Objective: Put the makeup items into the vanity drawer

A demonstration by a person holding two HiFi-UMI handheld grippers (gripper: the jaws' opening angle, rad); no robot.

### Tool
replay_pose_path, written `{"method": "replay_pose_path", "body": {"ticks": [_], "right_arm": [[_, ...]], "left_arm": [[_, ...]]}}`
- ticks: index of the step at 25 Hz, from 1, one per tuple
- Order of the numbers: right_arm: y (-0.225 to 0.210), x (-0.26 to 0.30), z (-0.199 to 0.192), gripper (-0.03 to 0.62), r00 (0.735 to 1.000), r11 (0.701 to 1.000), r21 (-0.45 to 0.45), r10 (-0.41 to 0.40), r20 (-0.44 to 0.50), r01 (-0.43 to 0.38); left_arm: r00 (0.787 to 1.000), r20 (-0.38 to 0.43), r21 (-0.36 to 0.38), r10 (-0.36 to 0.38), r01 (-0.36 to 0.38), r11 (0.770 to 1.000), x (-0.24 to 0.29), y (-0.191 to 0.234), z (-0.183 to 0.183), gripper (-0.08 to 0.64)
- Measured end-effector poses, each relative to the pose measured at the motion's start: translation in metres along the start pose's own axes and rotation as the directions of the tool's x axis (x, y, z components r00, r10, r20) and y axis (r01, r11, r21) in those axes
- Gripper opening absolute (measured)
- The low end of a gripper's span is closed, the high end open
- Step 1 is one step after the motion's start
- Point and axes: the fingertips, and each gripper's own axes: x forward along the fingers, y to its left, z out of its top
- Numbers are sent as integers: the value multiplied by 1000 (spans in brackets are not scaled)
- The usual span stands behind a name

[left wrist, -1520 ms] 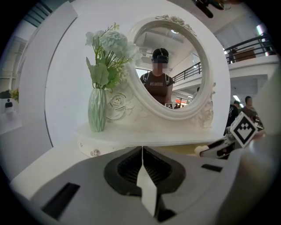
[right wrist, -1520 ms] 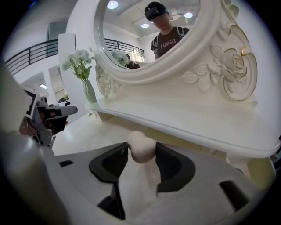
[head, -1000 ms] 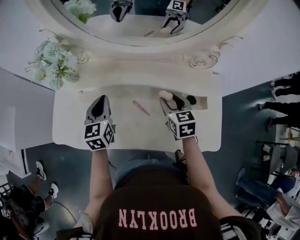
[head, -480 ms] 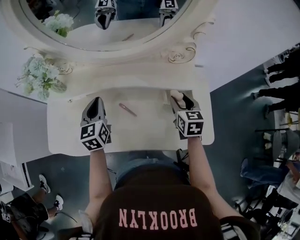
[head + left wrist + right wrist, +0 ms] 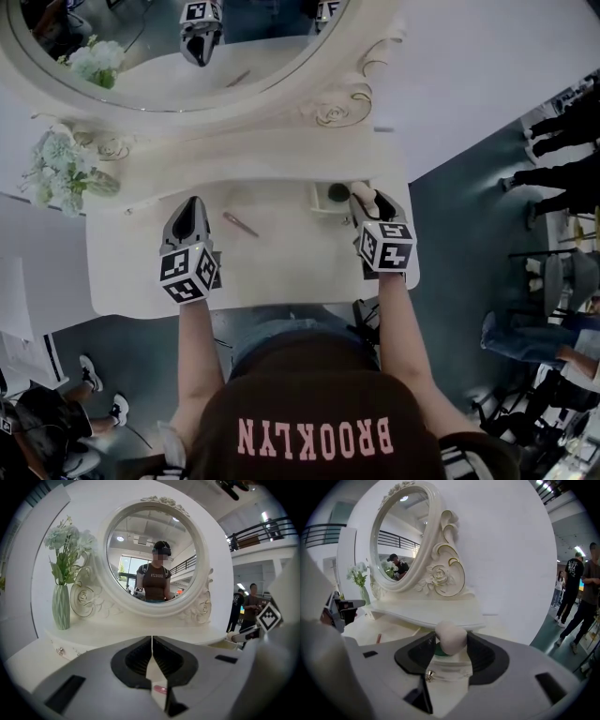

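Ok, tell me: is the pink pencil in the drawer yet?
No, the pink pencil lies on the vanity top beside the left gripper, apart from the open drawer.

One sponge, one pencil (perhaps a liner)

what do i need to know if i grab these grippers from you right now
Left gripper: shut, empty, over the left side of the tabletop.
Right gripper: closed on the pale makeup sponge, above the open drawer. Its jaws have just been opening a little, with the sponge between them.
Things: a dark green round item lies in the drawer. A thin pink stick lies on the tabletop between the grippers.
Done: drawer open, one item inside.
Left: drop the sponge in, fetch the pink stick, then probably close the drawer.
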Motion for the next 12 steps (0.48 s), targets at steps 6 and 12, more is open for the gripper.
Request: {"method": "replay_pose_path", "body": {"ticks": [6, 12], "right_arm": [[-9, 2, -1, 256, 1000, 1000, 14, -5, 10, 5], [-3, 1, 3, 256, 1000, 1000, -1, 7, 27, -7]], "left_arm": [[1000, -10, 7, 2, -2, 1000, 0, -7, -3, 6], [1000, -10, 10, 14, -14, 1000, -5, -5, -3, 6]]}}
